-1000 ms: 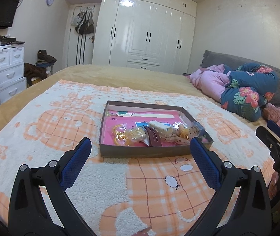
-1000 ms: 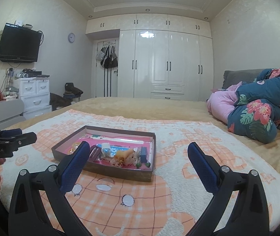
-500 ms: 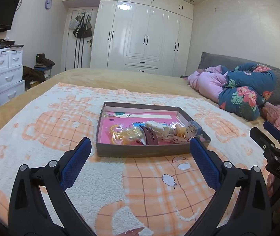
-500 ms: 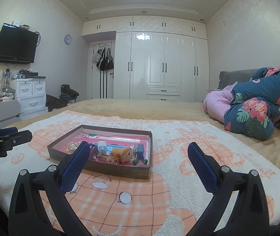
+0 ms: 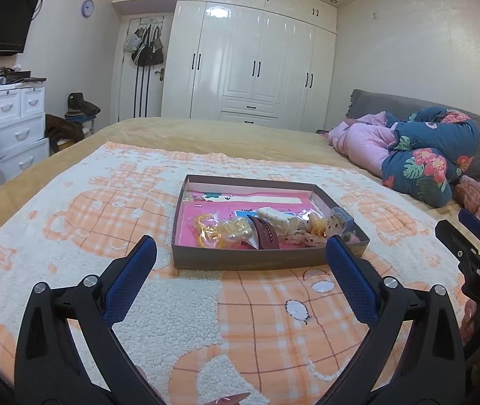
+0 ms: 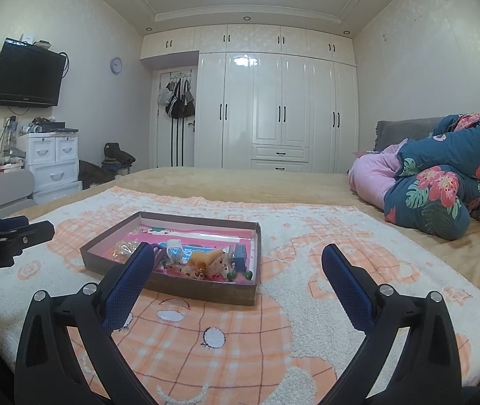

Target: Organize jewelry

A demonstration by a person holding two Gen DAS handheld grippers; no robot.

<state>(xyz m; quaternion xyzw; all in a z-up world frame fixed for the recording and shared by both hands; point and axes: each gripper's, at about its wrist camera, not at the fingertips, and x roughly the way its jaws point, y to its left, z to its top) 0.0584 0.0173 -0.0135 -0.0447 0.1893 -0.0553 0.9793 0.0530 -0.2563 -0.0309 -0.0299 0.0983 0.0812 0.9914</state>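
A shallow brown box [image 5: 240, 263] with a pink lining sits on the orange and white blanket; it also shows in the right wrist view [image 6: 199, 287]. It holds a heap of hair clips and trinkets: a yellow piece [image 5: 230, 231], a dark red clip [image 5: 267, 236], a cream clip [image 5: 277, 217]. My left gripper [image 5: 236, 263] is open and empty, just short of the box's near wall. My right gripper [image 6: 238, 270] is open and empty, near the box's right corner. Each gripper shows at the edge of the other's view.
The blanket [image 5: 257, 330] covers a wide bed. A rolled floral and pink quilt [image 5: 419, 158] lies at the right. White wardrobes [image 6: 273, 111] line the far wall; a white drawer unit [image 6: 54, 165] and a wall TV [image 6: 27, 74] stand left.
Both grippers have tilted upward and drawn back slightly, so the box sits lower and a little farther in both views. Both stay open and empty.
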